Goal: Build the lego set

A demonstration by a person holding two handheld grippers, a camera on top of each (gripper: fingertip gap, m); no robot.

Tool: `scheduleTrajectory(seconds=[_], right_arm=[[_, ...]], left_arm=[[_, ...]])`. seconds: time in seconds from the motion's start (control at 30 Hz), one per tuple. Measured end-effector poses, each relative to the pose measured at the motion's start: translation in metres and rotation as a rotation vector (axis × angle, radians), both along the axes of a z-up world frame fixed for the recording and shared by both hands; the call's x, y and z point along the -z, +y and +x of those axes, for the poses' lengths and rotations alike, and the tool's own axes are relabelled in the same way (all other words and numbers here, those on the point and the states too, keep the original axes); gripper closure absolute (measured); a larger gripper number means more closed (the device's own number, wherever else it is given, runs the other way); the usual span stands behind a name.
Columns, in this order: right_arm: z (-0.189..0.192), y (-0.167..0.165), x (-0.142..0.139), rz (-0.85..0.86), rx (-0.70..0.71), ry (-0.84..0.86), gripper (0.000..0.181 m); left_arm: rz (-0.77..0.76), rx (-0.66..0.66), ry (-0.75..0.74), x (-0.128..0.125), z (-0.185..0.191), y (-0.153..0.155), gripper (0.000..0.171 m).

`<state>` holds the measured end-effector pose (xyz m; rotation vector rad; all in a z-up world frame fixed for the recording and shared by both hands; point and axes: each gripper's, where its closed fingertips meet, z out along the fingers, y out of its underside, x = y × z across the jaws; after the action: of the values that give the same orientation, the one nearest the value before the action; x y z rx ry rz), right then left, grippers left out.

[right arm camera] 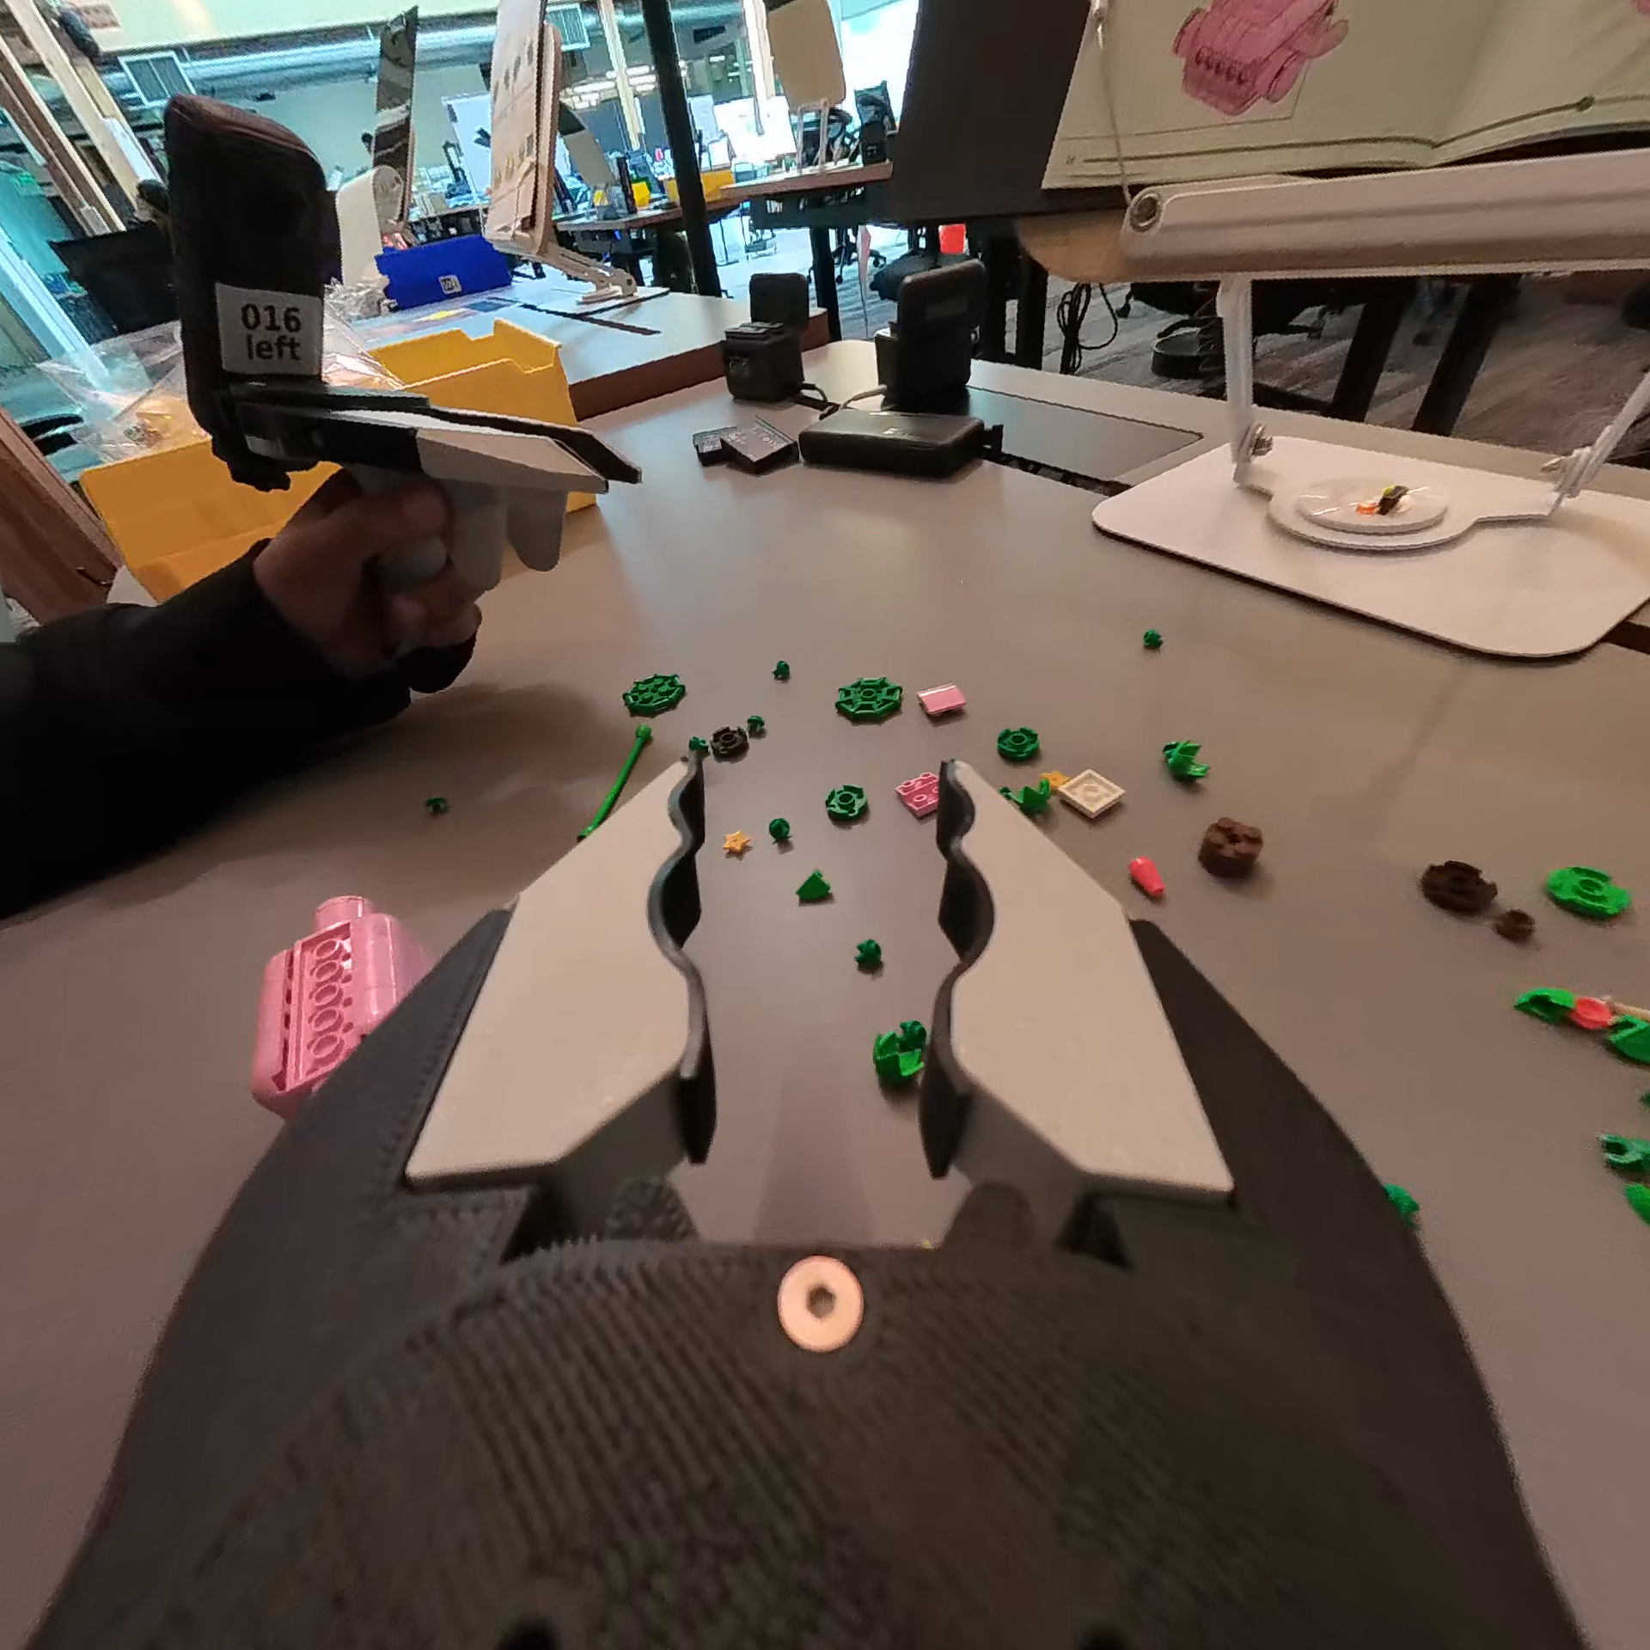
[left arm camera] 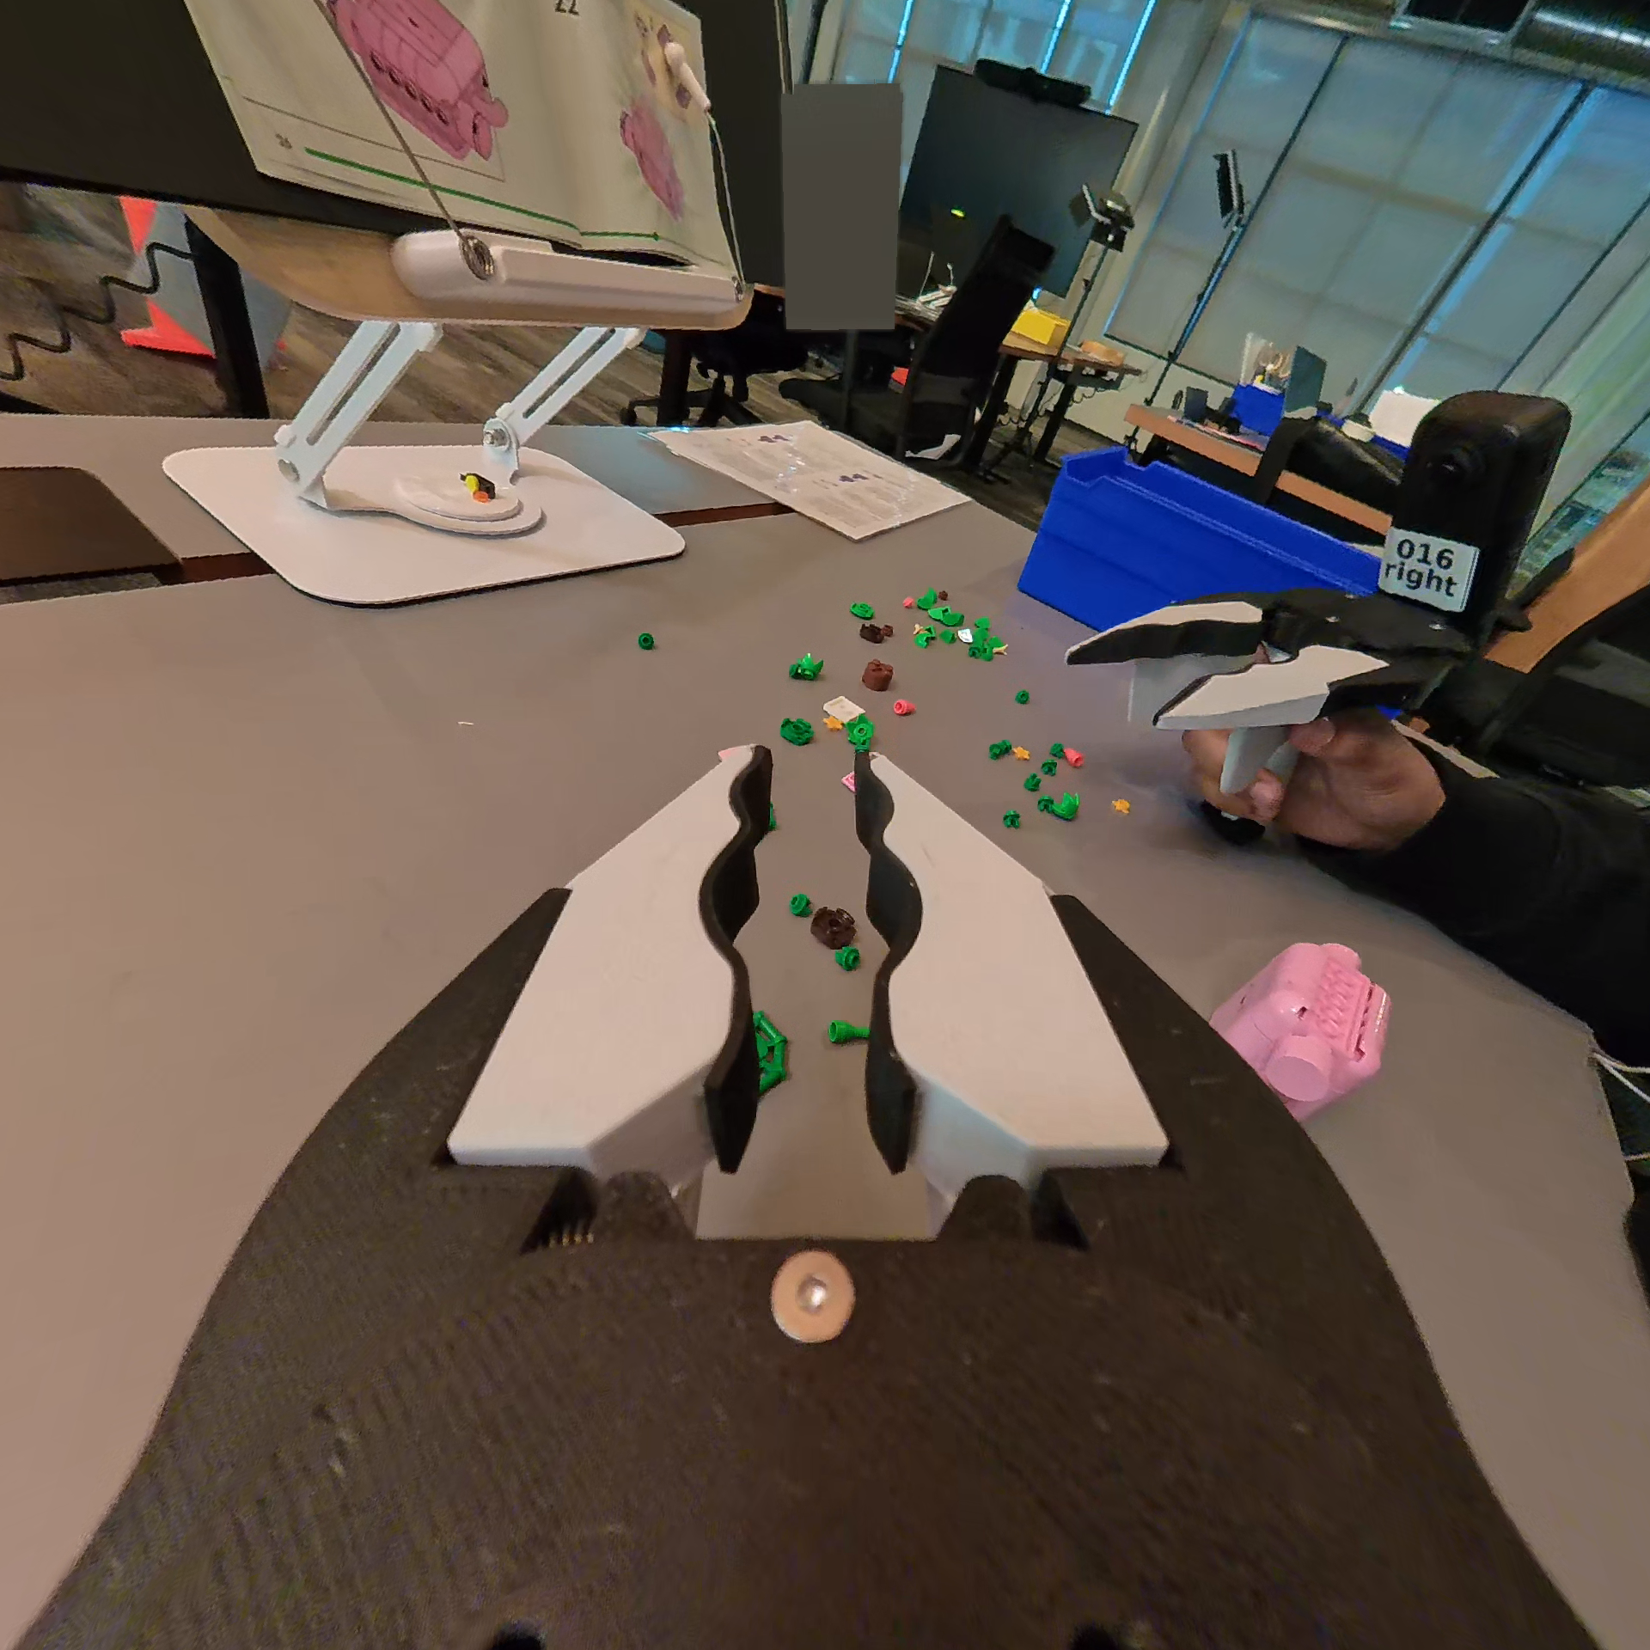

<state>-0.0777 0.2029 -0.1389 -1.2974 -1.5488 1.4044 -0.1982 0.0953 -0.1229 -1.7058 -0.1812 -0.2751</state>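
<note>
Loose Lego pieces, mostly green with some brown, pink, white and orange, lie scattered on the grey table (left arm camera: 357, 804). A pink Lego build (left arm camera: 1299, 1027) lies on its side on the table; it also shows in the right wrist view (right arm camera: 330, 1000). My left gripper (left arm camera: 811, 763) is open and empty, held over the table, with a brown round piece (left arm camera: 833, 927) and small green pieces showing between its fingers. My right gripper (right arm camera: 820, 772) is open and empty above more pieces, with a pink plate (right arm camera: 918, 793) near its right fingertip. Each gripper shows hand-held in the other's view: the right (left arm camera: 1116, 686), the left (right arm camera: 616, 473).
The instruction booklet (left arm camera: 500, 107) rests open on a white stand (left arm camera: 429, 527) at the back of the table. A printed sheet (left arm camera: 804, 473) and a blue bin (left arm camera: 1179, 545) sit farther back. A yellow bin (right arm camera: 482, 384) and black devices (right arm camera: 893, 437) stand behind the left gripper. Across from one pair of fingers to the other is roughly 15 cm. Measured from the fingertips, the pink plate (right arm camera: 918, 793) is 10 cm or so from the right gripper and 15 cm from the left.
</note>
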Motion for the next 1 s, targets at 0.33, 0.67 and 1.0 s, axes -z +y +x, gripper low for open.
scheduleTrajectory(seconds=[0.33, 0.67, 1.0], right_arm=[[0.0003, 0.0055, -0.0017, -0.051, 0.015, -0.001, 0.131], [-0.0002, 0.0055, -0.0010, -0.051, 0.019, -0.005, 0.131], [-0.0004, 0.0056, -0.0008, -0.053, 0.019, -0.008, 0.130]], left_arm=[[-0.015, 0.013, -0.023, 0.0068, 0.0009, 0.0024, 0.158], [-0.014, 0.024, -0.036, 0.0075, 0.0030, 0.0031, 0.158], [-0.016, 0.029, -0.033, 0.0076, 0.0042, 0.0034, 0.158]])
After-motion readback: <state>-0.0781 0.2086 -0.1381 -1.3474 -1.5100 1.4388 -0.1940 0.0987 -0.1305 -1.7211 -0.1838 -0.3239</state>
